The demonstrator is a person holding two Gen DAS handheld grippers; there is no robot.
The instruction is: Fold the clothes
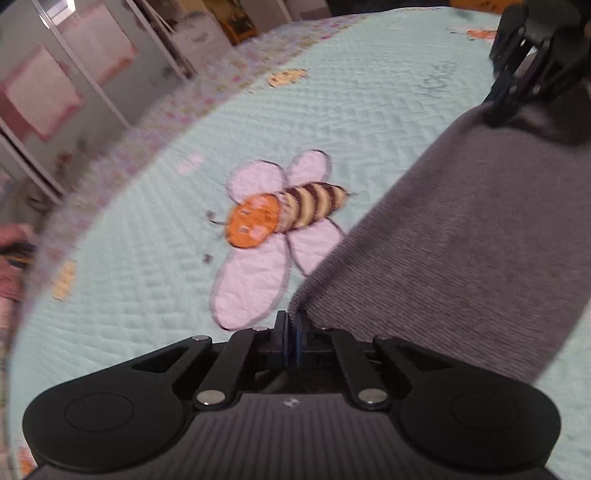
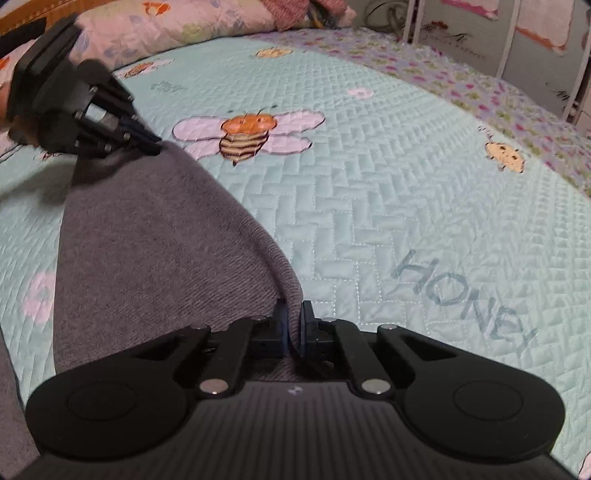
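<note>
Both grippers, left gripper [image 1: 291,328] and right gripper [image 2: 293,325], pinch the grey garment [image 2: 147,240], its long edge running toward eleven o'clock on the quilt [image 2: 406,184].

I see soft, even indoor light with faint shadows and no glare. The left wrist view is smeared by motion blur; the right stays sharper. Fisheye bending curves both edges.

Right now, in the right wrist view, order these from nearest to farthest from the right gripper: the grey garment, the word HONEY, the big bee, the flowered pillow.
1. Grey garment: pinched in the right gripper itself.
2. Word HONEY: stitched on the quilt, just right of the fingers.
3. Big bee: farther up the quilt, centre-left.
4. Flowered pillow: at the far edge, top left.
</note>
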